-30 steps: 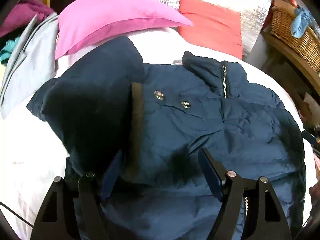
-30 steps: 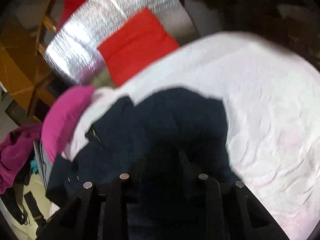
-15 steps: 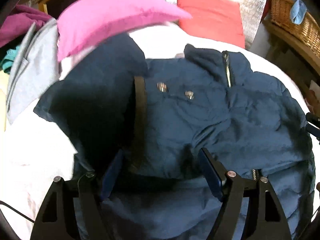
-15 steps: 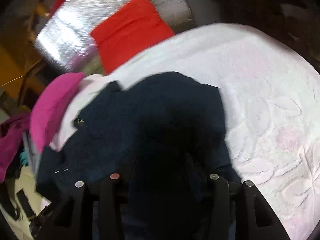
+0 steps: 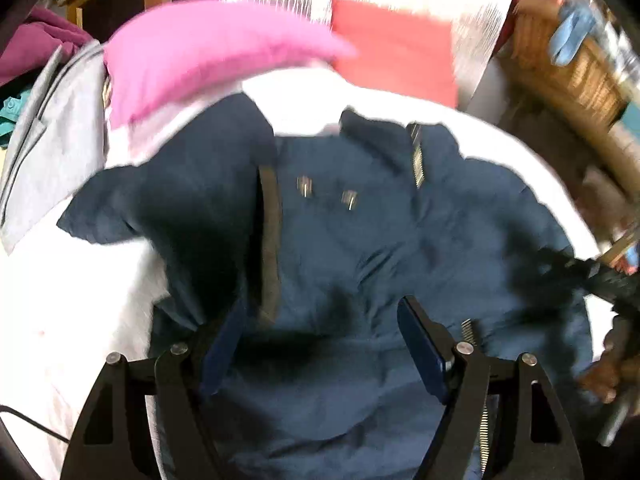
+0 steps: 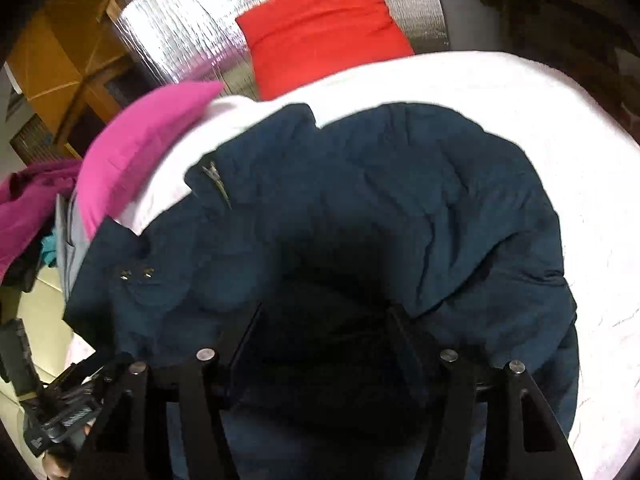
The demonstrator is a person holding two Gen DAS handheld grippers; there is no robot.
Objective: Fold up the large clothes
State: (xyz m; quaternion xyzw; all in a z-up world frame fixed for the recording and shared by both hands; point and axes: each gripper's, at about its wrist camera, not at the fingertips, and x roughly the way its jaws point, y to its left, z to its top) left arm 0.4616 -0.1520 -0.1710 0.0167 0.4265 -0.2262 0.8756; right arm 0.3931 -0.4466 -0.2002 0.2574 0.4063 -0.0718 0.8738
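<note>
Left gripper (image 5: 320, 332): jaws wide, nothing clamped, poised over navy jacket (image 5: 360, 260).
Right gripper (image 6: 324, 332): jaws opening; dark fabric lies between, pads not pressing.
Jacket position: spread on white bed (image 6: 540, 120), collar toward pink pillow (image 5: 208, 64).
Step advice: probably release fully, lift clear without dragging the folded side, then smooth.
Obscured: hem cut off below; shadow hides right gripper's pads; left view motion-blurred.

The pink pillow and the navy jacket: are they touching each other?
Cannot tell. In the left wrist view the pink pillow seems to overlap the navy jacket; in the right wrist view white bedding shows between them. Neither plainly settles it.
</note>
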